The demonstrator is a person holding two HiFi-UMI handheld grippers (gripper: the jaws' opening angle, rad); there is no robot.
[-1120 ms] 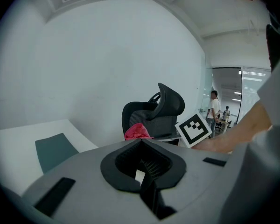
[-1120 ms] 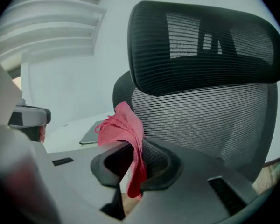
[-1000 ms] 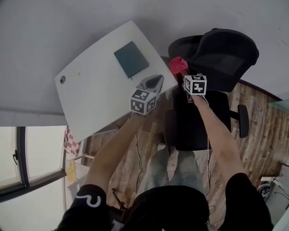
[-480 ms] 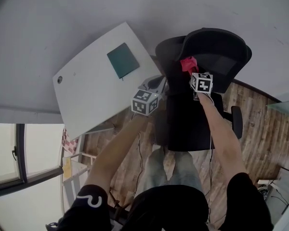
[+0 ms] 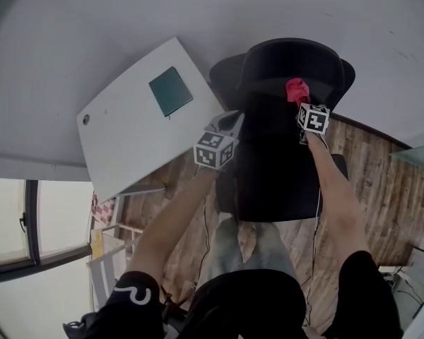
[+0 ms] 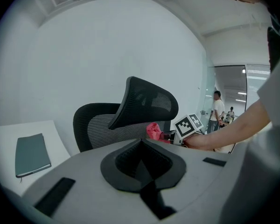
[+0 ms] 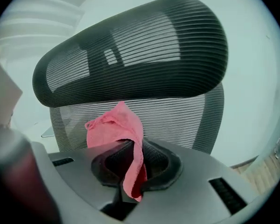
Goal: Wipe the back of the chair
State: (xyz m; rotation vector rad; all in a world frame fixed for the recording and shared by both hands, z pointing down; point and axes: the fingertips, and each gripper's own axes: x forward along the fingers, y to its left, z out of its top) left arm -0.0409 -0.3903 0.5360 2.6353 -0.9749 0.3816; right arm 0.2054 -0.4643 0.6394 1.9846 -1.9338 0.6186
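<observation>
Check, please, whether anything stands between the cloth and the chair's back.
Nothing visible does. The right gripper, shut on the cloth, faces the mesh back below the headrest, with nothing between them; whether they touch is unclear.

On the chair (image 5: pixel 283 168), the headrest (image 7: pixel 130 41) and backrest (image 7: pixel 186 120) are black mesh, a fine ribbed weave thin enough for light to show through, edged by a matt dark frame. The cloth (image 7: pixel 114 125) is pink, soft and slightly nappy, and creased where it hangs. The right hand-held gripper (image 7: pixel 130 164) and the left hand-held gripper (image 6: pixel 142 160) have smooth matt grey plastic shells with dull black lining inside. The bench (image 5: pixel 127 140) is white and smooth. The notebook (image 5: pixel 171 91) has a matt dark teal cover. The floor (image 5: pixel 381 189) is brown wood planking.
</observation>
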